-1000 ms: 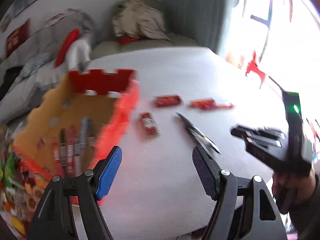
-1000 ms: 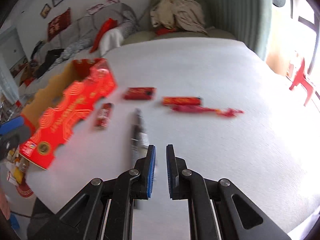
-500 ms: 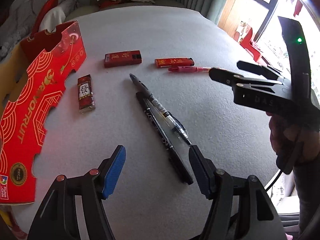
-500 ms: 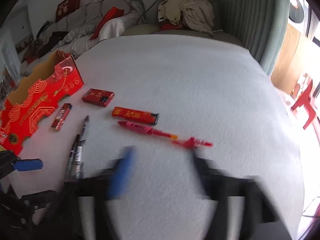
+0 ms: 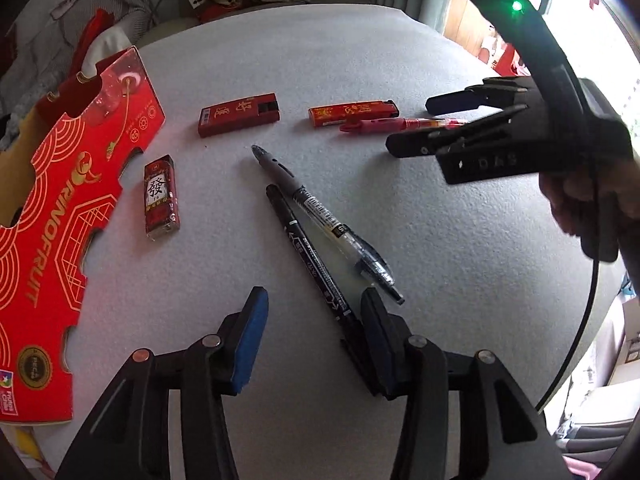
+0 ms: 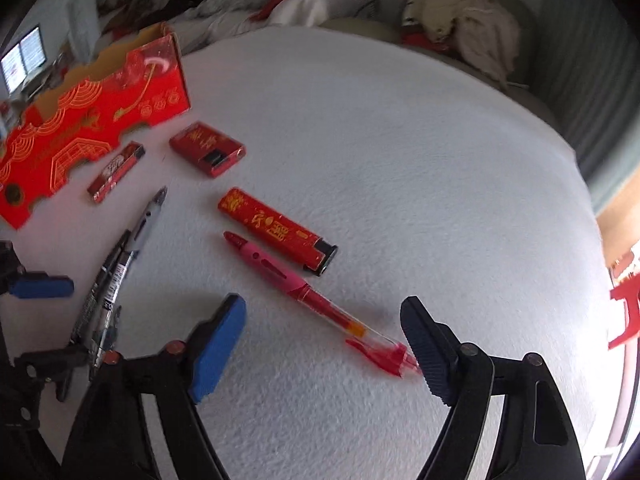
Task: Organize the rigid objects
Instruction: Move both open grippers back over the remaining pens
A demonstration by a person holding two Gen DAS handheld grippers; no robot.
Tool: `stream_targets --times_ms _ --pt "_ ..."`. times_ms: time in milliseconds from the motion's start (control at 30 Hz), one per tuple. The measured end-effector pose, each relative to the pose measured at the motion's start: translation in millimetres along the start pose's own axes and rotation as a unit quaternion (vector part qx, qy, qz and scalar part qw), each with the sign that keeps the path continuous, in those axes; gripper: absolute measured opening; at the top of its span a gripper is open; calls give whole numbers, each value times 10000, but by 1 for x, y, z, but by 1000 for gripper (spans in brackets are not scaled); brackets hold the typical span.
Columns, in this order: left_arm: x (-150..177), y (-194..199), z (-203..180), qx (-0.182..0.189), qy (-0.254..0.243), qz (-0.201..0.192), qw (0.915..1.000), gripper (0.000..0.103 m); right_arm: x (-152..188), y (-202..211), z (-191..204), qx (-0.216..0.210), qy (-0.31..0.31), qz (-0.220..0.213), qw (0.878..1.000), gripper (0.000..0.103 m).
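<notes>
Now the left hand-held gripper (image 5: 312, 320) hangs low over the surface (image 5: 460, 240) with its jaws apart and nothing between them. Its right finger sits just beside the near end of a thin black marker (image 5: 310, 256), and a black pen (image 5: 324, 220) with a clear grip lies alongside that marker, the two touching or nearly so. Farther out lie a small red box (image 5: 161, 198) with a white label, a flat red case (image 5: 239, 115), and, at the left edge, the red cardboard tray (image 5: 60, 184) that seems meant to receive the things.

The right hand-held gripper (image 6: 324, 336) is also spread wide and empty, held over a pink and red pen (image 6: 296, 284) whose clear tip ends close to the right finger. A long red lighter (image 6: 276, 232) lies just beyond that pen, near it but apart.

Judging by this, both grippers are at the reaching stage, each lined up on a pen. Next, the left one would need to shift right so the marker sits between its fingers, taking care not to pinch the neighbouring pen as well; the right one needs to come down squarely across the pink pen's barrel.
</notes>
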State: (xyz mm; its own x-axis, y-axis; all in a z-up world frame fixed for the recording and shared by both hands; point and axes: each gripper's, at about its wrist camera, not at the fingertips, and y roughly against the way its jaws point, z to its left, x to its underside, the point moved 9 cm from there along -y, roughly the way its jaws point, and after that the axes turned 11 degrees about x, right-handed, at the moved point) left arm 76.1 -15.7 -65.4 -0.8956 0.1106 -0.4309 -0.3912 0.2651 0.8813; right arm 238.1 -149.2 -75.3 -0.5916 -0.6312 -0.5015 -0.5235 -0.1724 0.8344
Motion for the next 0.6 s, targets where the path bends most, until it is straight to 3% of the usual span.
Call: stream_targets --times_ms 133,333,600 --pt "0 5 25 -136 139 -97 9998 54 3 3 -1 -242 5 261 9994 59" --pt "-6 2 39 -245 334 -95 9991 54 20 21 15 -194 -103 358 9991 59" --pt "-18 -8 38 -195 235 -157 9994 57 13 14 14 148 -734 341 9966 59"
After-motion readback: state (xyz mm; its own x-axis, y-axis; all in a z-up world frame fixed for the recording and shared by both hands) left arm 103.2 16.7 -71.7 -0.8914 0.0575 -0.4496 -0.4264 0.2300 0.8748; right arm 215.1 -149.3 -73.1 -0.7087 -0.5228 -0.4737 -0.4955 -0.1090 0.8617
